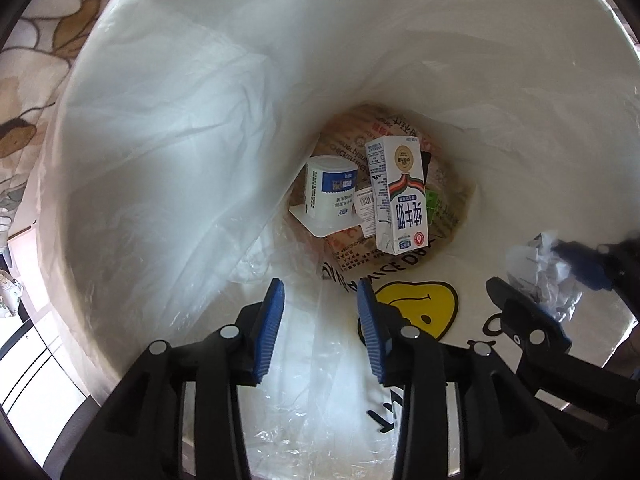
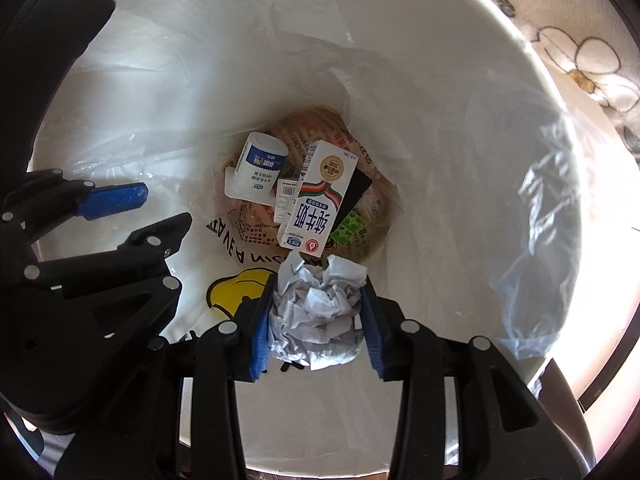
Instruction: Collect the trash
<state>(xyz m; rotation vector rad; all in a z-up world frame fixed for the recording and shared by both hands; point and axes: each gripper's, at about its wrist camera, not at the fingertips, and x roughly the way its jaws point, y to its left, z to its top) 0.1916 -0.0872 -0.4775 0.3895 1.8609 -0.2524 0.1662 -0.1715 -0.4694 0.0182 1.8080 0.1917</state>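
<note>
Right gripper (image 2: 316, 312) is clamped on a crumpled paper ball (image 2: 318, 312) over the white bin (image 2: 500, 60) (bag-lined). Left gripper (image 1: 320, 324) hangs spread apart, holding nothing. Milk carton (image 1: 398, 196) and yogurt cup (image 1: 328, 192) sit at the bottom.

Both the left gripper (image 1: 320, 328) and the right gripper (image 2: 316, 320) have matte black linkage arms, silver round rivets, and ribbed blue finger pads (image 1: 270, 328).
</note>
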